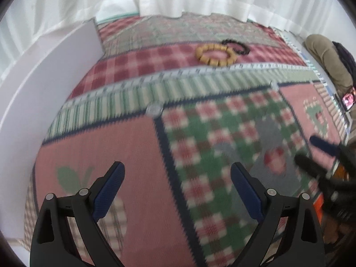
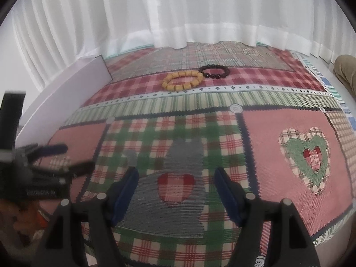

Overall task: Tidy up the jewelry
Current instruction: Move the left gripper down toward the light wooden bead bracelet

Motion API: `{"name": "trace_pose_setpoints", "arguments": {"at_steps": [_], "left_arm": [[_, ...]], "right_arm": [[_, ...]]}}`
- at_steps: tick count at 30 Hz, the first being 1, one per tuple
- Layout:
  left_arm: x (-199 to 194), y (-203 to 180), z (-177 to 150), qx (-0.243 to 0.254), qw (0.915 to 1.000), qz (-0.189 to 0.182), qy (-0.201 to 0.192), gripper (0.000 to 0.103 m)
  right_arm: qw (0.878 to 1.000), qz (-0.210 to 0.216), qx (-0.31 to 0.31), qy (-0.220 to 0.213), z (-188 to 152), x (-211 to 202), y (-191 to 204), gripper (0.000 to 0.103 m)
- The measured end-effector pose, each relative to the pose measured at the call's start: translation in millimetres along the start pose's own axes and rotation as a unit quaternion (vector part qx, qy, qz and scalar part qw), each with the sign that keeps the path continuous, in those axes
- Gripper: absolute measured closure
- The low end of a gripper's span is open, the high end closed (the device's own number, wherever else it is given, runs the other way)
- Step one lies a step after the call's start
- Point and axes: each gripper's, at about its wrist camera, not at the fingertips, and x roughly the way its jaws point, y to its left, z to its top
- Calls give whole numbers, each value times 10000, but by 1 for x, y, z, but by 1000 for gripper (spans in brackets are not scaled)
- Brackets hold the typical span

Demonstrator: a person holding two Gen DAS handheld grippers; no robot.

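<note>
A yellow bead bracelet [image 1: 215,54] and a black bead bracelet [image 1: 237,45] lie touching on the red-checked band of the patchwork cloth, far ahead. They also show in the right wrist view: the yellow bracelet [image 2: 183,80], the black bracelet [image 2: 214,71]. My left gripper [image 1: 177,173] is open and empty, low over the pink patch. My right gripper [image 2: 176,178] is open and empty over the grey patch with a red heart. Each gripper shows at the edge of the other's view: the right gripper [image 1: 311,151] and the left gripper [image 2: 66,158].
A white box [image 1: 55,71] with an upright wall stands along the left of the cloth; it also shows in the right wrist view [image 2: 66,89]. White curtains [image 2: 178,11] hang behind. A person's leg in khaki [image 1: 327,60] is at the far right.
</note>
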Motion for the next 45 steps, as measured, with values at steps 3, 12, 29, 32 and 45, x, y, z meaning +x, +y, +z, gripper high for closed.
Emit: {"name": "trace_pose_setpoints", "arguments": {"at_steps": [3,12,29,32,45], "left_arm": [[-2,-4,27,54,9998,-158,-58,7],[24,-15,98,175,9996,-227,-11,7],[65,12,172,-662,9941,-764,382,7],[84,-1,176,-488,9945,-750,542,7],[148,-38,177,9,9971,155,745,18]], "right_arm": [[10000,-10,72,-5,1,1,-8,31],[9997,4,236,-76,5,-1,-27,31],[9986,14,510,-97,2,2,-50,31],[9987,19,508,-81,2,3,-50,31],[9990,65,417,-129,3,-3,-42,31]]}}
